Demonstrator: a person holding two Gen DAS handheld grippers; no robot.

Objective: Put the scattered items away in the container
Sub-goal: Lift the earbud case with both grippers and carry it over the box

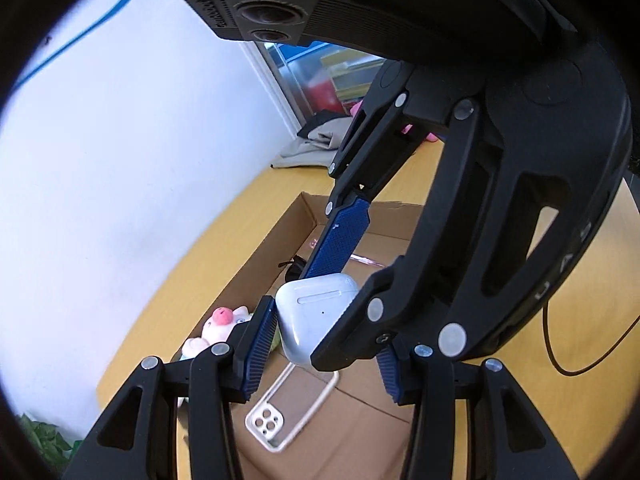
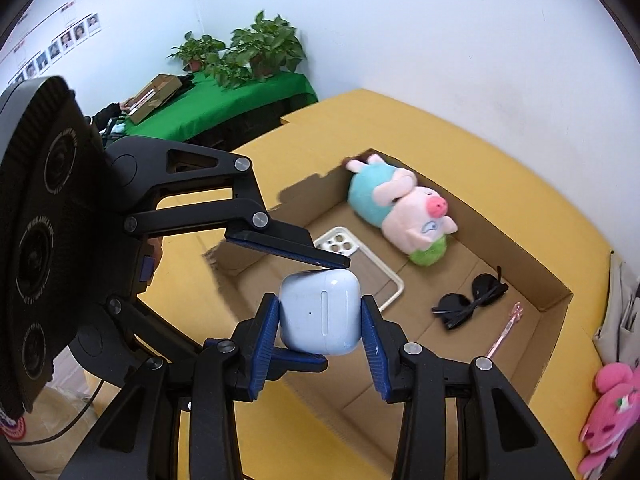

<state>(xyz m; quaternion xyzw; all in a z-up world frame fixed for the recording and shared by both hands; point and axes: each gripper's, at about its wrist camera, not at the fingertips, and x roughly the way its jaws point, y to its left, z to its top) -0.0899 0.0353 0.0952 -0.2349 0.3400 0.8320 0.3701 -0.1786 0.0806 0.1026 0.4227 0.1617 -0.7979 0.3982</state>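
A white earbuds case (image 2: pixel 320 312) hangs above the open cardboard box (image 2: pixel 556 300), with both grippers closed around it. My right gripper (image 2: pixel 320 320) pinches its sides. My left gripper (image 1: pixel 320 340) grips it top and bottom, its fingers (image 2: pixel 292 248) coming in from the left in the right wrist view. The case also shows in the left wrist view (image 1: pixel 316 316). In the box lie a pig plush (image 2: pixel 404 208), a clear phone case (image 2: pixel 360 264), black sunglasses (image 2: pixel 472 300) and a pink pen (image 2: pixel 506 330).
The box sits on a yellow table (image 2: pixel 480 136) by a white wall. A pink plush (image 2: pixel 608 408) lies outside the box at the right. A bag (image 2: pixel 620 312) stands at the right edge. Potted plants (image 2: pixel 256 52) stand on a green table behind.
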